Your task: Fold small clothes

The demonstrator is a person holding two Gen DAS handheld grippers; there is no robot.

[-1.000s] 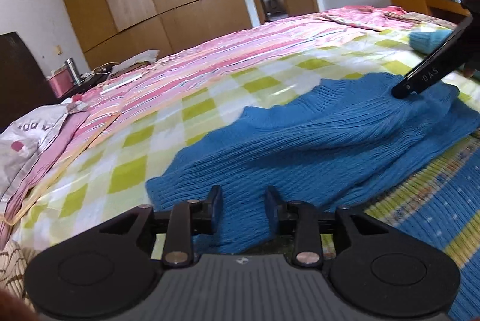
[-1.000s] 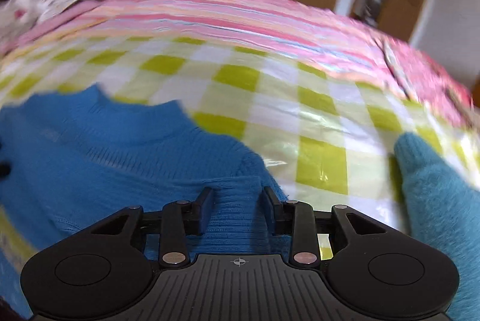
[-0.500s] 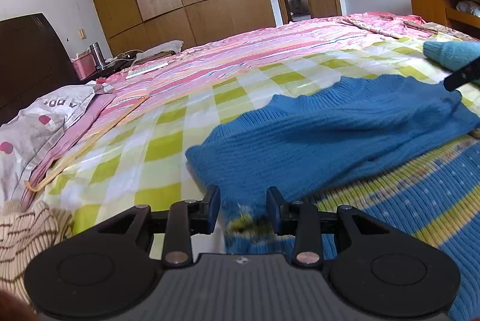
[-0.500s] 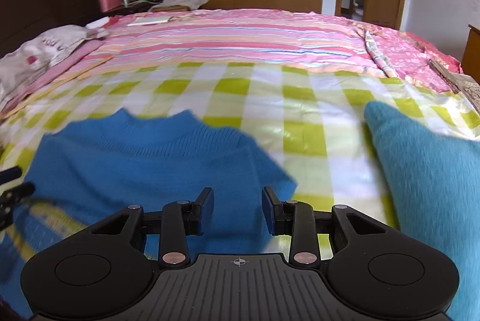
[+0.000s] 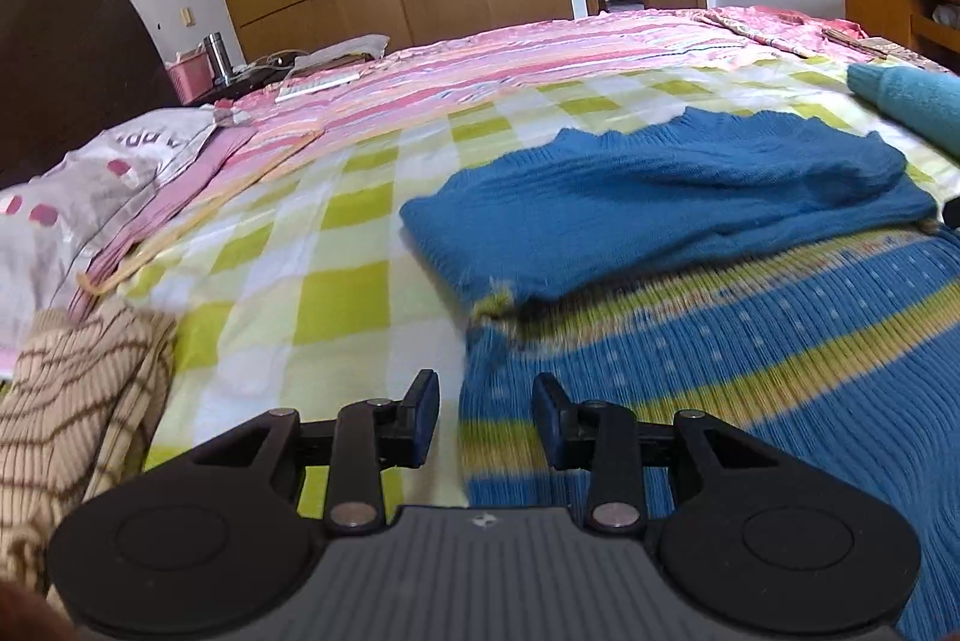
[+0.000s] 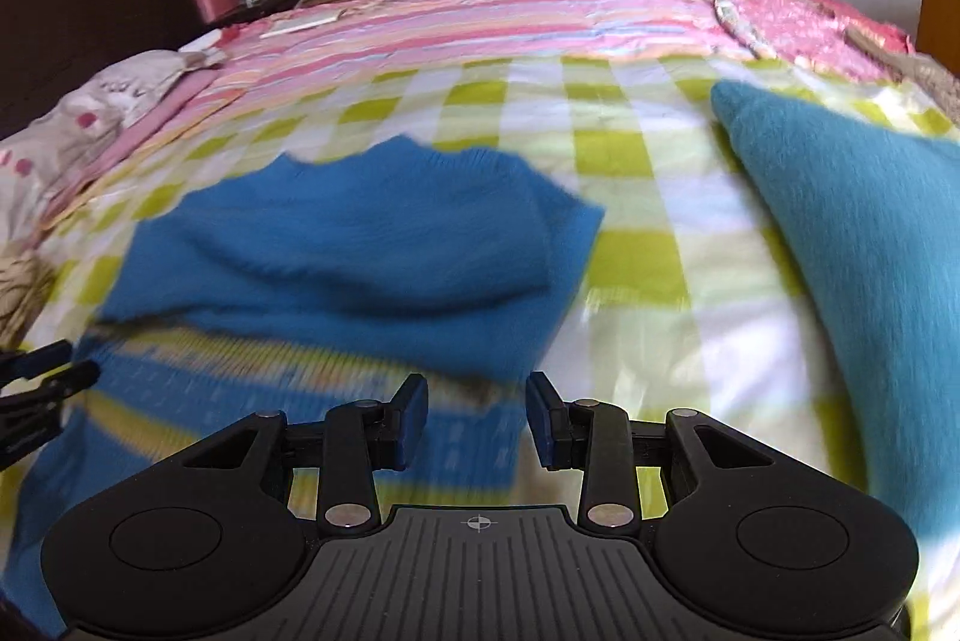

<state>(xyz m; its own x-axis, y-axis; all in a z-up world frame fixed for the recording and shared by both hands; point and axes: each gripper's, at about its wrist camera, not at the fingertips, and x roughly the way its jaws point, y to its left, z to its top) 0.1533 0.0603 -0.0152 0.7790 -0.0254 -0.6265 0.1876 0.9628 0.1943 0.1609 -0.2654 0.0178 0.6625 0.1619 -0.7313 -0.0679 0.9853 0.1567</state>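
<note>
1. the blue ribbed knit sweater with yellow stripes [image 5: 690, 197] lies on the bed's green-and-white checked sheet [image 5: 336, 245], its plain blue top part doubled back over the striped body; its long axis runs left to right across both views.
2. the left tongs [image 5: 485, 416] hover at the sweater's left edge, jaws apart, gripping nothing; the right tongs [image 6: 476, 416] hover at its right edge, likewise apart and empty.
3. each edge lies just ahead of its own tongs, so neither hand seems nearer; the next fold likely takes both.
4. the near hem is cut off below both views; motion blur smears the stripes; a teal fuzzy garment [image 6: 852, 245] sits to the right, apart.
</note>
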